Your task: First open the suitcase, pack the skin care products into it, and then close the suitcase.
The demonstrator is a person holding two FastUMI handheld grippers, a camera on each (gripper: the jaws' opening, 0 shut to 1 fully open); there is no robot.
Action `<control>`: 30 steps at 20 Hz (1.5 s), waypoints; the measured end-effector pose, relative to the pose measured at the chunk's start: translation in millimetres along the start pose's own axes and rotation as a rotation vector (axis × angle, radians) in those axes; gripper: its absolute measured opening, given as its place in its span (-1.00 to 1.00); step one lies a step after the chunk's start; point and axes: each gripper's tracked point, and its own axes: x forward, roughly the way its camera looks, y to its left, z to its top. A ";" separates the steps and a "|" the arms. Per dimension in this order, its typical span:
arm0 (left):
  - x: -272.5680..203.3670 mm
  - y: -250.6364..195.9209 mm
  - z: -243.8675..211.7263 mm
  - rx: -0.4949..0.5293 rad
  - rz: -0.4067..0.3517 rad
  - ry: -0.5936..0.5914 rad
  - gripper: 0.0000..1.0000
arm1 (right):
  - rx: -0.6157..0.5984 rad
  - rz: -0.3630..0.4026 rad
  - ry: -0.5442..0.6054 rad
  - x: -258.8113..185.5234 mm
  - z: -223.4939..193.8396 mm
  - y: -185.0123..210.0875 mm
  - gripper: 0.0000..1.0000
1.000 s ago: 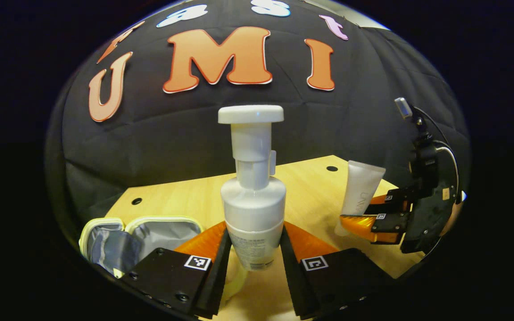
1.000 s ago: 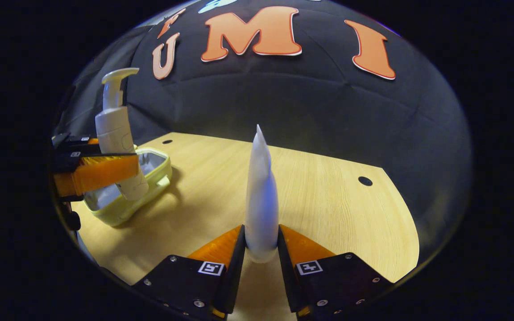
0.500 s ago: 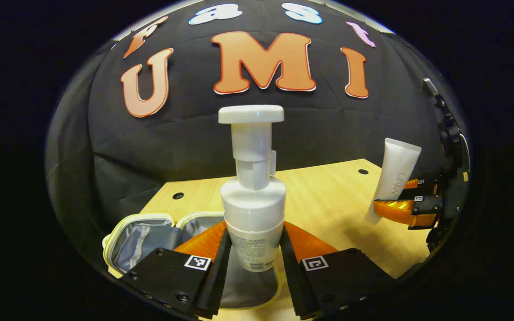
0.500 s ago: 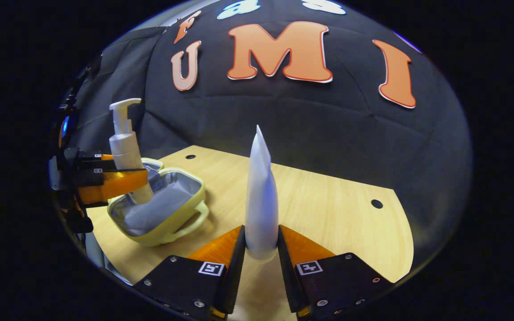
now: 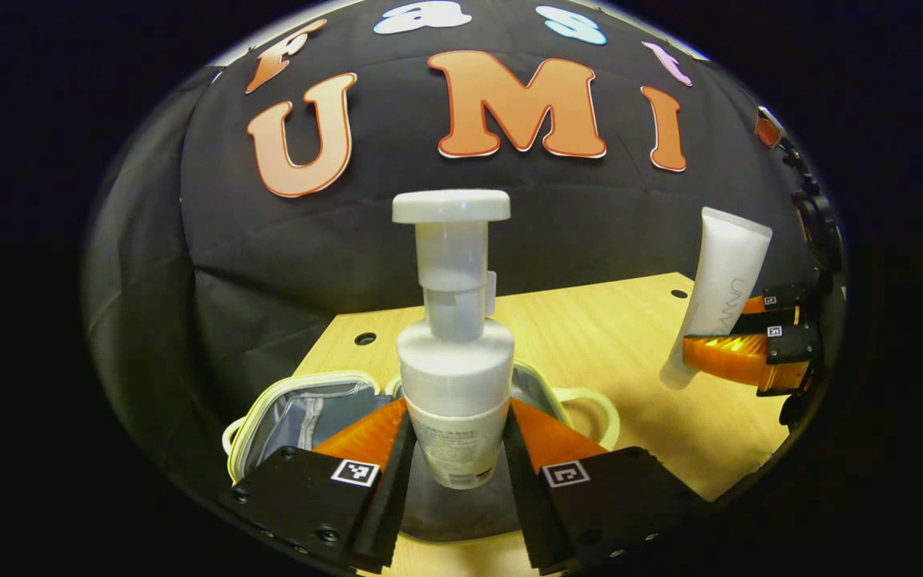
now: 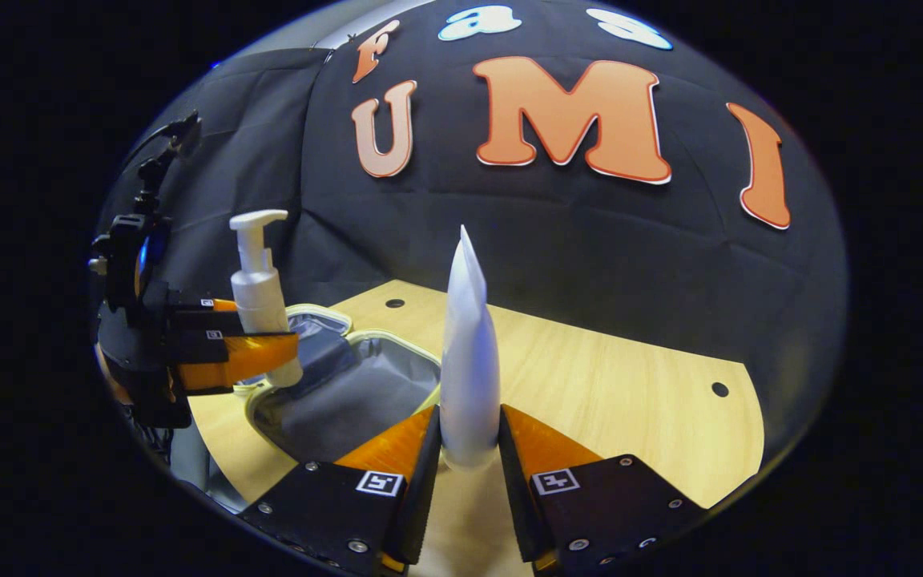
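Left tool (image 5: 455,481) clamped on pump bottle (image 5: 453,377), upright, lifted over open suitcase (image 5: 301,405) on surface (image 5: 630,361). Right tool (image 6: 468,481) clamped on tube (image 6: 468,377), cap end down, held above surface beside suitcase.

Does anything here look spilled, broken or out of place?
Nothing stands out. The left claw holds the white pump bottle upright above the open pale-yellow suitcase, and the right claw holds the white squeeze tube upright. The wooden table looks clean.
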 end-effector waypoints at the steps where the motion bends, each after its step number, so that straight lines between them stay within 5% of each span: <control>1: 2.9 4.5 -1.3 0.001 -0.006 0.004 0.19 | 0.003 0.009 0.002 2.7 1.1 7.2 -0.11; 2: 2.1 7.6 -5.5 0.001 -0.015 0.028 0.21 | -0.001 0.012 0.004 6.5 3.0 13.5 -0.22; 15: 59.6 15.7 -95.5 -0.068 -0.166 0.365 0.19 | 0.064 0.014 0.093 40.7 -6.2 59.9 -0.11; 29: 84.6 12.3 -129.9 -0.069 -0.120 0.633 0.19 | 0.152 0.024 0.205 73.3 -28.5 76.1 -0.22; 30: 89.7 10.7 -133.0 -0.075 -0.119 0.640 0.19 | 0.158 0.023 0.205 75.2 -28.1 75.2 -0.11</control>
